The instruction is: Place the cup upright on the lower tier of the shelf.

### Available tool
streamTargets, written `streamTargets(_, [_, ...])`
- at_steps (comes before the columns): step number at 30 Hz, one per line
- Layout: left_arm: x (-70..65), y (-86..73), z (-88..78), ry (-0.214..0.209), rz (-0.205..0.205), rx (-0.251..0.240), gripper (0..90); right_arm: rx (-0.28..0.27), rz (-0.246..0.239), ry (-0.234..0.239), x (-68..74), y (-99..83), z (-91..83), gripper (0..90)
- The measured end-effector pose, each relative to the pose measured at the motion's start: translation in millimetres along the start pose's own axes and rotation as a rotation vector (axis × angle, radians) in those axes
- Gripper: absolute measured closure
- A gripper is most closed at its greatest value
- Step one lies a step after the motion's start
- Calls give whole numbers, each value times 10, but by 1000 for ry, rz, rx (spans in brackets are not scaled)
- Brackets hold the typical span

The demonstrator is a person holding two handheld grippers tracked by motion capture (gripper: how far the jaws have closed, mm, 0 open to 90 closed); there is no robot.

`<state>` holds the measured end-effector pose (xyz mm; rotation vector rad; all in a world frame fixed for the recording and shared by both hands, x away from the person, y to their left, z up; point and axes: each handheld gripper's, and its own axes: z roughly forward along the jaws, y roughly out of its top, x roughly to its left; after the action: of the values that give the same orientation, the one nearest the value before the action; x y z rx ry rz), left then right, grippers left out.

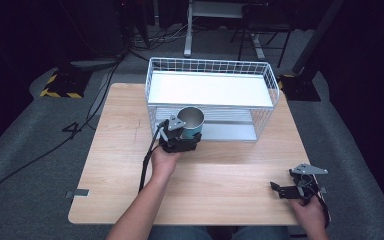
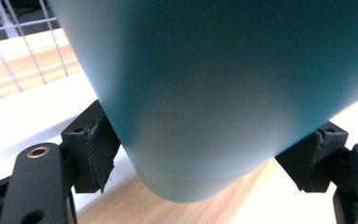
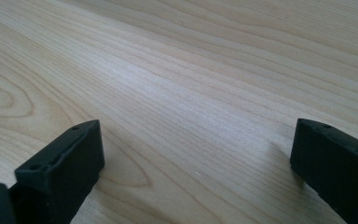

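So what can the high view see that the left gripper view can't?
High view alone: the whole white wire rack, the cup's shiny open top, both hands, and the right tool open and low over the wooden table. Left gripper view alone: the left tool's pads pressed on the cup's sides. Both: the teal cup, rack wires, table.

Table (image 1: 130, 150) evenly lit; surroundings dark; teal cup (image 2: 214, 93) blurred.

White wire rack (image 1: 267, 80) stands on the wooden table (image 1: 120, 150)
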<state>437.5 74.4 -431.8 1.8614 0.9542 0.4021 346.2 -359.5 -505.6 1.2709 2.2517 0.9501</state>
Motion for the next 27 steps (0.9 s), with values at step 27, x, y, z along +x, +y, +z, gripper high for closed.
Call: streamTargets(27, [-99, 66, 614, 62, 6, 14, 229, 1, -6, 6, 3, -1, -3, 36])
